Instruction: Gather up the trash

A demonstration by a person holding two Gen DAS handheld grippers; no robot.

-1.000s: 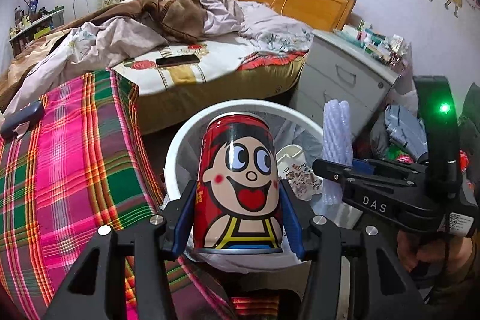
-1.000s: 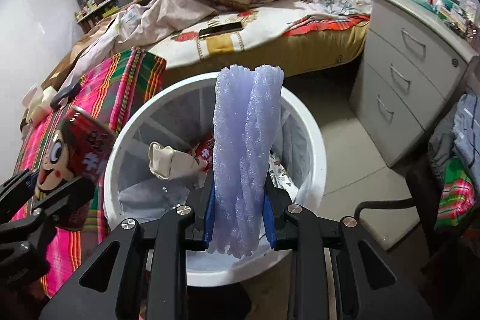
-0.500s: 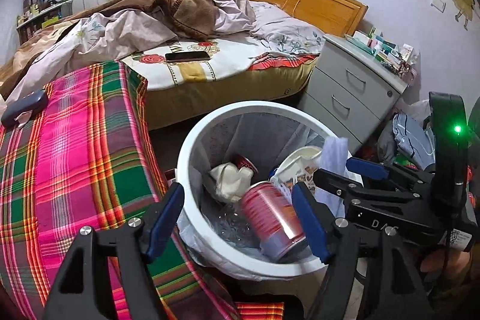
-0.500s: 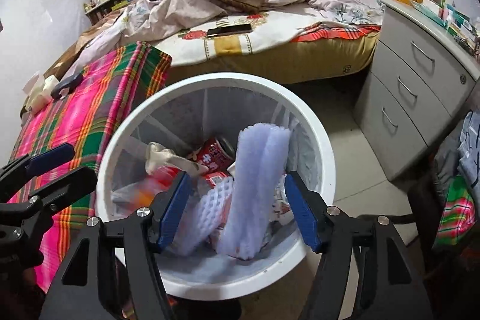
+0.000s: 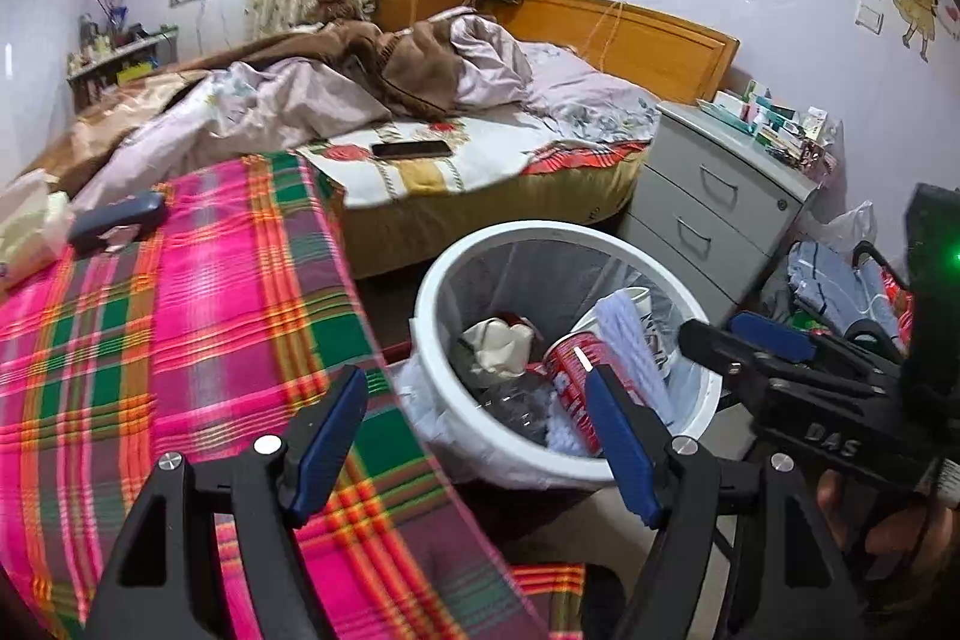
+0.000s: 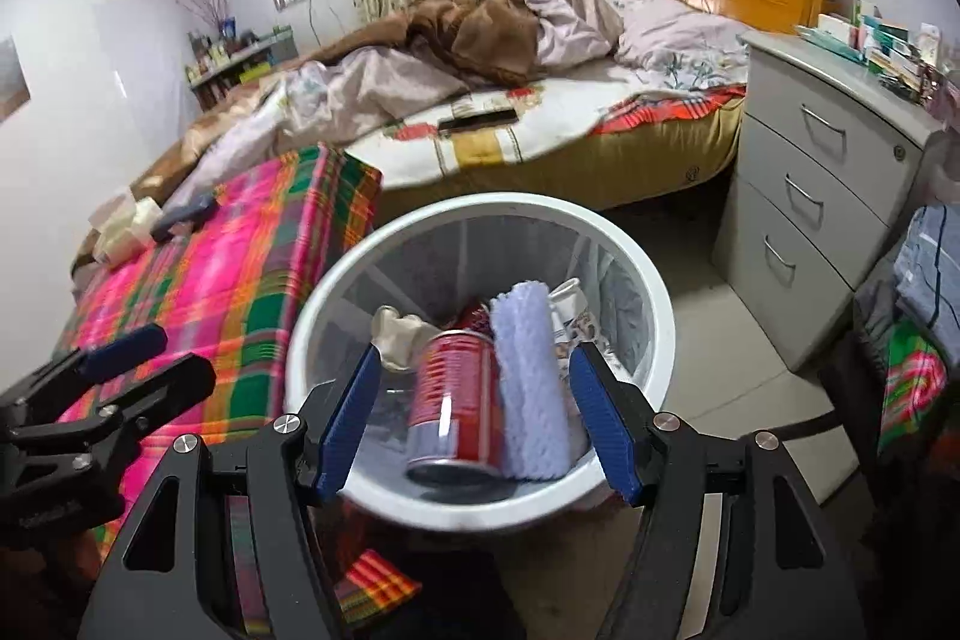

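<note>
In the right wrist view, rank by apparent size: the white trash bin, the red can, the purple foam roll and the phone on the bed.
1. white trash bin
2-3. red can and purple foam roll: look alike, no ranking.
4. phone, though it lies far from the camera, so its true size is unsure.

We see the white trash bin point(image 6: 651, 304) open at the top, but a red can point(image 6: 456, 400), purple foam netting point(image 6: 528, 382) and crumpled paper point(image 6: 399, 334) fill it. The plaid-covered bed point(image 5: 180, 316) crowds its left; grey drawers point(image 6: 816, 220) stand right.
</note>
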